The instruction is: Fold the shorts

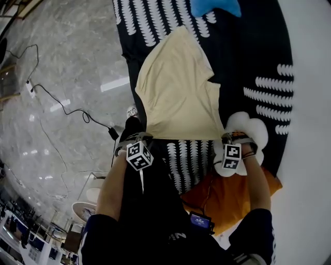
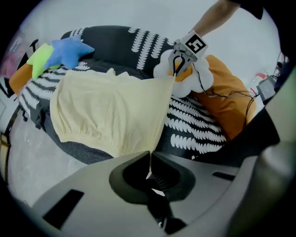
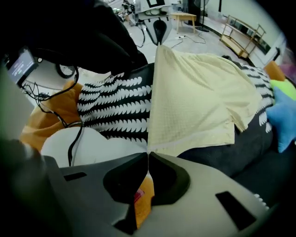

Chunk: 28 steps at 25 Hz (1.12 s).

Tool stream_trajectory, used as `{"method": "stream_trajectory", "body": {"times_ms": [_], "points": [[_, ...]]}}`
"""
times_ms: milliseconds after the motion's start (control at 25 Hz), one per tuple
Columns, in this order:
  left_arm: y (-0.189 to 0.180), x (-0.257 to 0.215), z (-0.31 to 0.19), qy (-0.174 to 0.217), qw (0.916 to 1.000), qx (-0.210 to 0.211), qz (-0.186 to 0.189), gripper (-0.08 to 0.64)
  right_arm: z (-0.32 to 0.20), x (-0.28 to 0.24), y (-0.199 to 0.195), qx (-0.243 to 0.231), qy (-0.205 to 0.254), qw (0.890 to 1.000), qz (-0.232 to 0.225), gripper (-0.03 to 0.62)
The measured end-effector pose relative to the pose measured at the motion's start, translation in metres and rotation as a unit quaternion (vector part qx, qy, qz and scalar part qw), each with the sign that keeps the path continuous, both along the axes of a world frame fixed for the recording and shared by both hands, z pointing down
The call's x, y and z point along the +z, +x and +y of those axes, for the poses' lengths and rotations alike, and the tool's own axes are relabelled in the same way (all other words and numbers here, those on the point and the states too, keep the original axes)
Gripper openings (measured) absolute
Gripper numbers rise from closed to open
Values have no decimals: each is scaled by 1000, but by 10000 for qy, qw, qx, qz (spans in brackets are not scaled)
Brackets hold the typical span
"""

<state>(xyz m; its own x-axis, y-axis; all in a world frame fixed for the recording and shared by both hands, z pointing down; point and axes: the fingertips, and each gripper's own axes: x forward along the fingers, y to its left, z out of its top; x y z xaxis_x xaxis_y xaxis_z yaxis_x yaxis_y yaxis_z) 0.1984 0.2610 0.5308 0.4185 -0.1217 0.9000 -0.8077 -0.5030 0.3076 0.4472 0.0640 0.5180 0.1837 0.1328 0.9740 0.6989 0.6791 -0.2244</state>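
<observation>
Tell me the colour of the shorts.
Pale yellow; the shorts show best in the head view.

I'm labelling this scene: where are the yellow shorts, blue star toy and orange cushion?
yellow shorts (image 1: 176, 93), head view, middle of the fabric.
blue star toy (image 2: 69, 50), left gripper view, its centre.
orange cushion (image 1: 232, 199), head view, bare top surface.

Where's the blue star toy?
In the head view the blue star lies at the top edge, on the black patterned cover, just beyond the yellow shorts.

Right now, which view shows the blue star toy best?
Left gripper view: the blue star toy shows nearly whole. Head view crops it at the top edge; right gripper view catches only a slice.
</observation>
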Motion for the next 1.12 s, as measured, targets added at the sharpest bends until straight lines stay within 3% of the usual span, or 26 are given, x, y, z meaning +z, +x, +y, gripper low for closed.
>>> {"method": "stream_trajectory", "body": {"times_ms": [160,320,560,760,920,1120], "points": [[-14,-5,-17,89,9963,-847,99,14,-30,-11,-23,522,156,9985,-106,23],[-33,-25,-36,293,9853,-1672,214,14,-67,-50,-68,801,257,9959,-325,23],[-81,-51,-60,733,9552,-2853,293,14,-126,-102,-171,1025,520,9897,-854,23],[-115,-62,-82,948,9323,-3470,389,14,-168,-123,-243,903,851,9859,-1126,23],[-149,-60,-99,1011,9167,-3839,446,14,-192,-125,-300,664,932,9876,-1071,23],[-193,-48,-118,1027,8903,-4391,635,14,-221,-106,-356,689,868,9894,-943,26]]}}
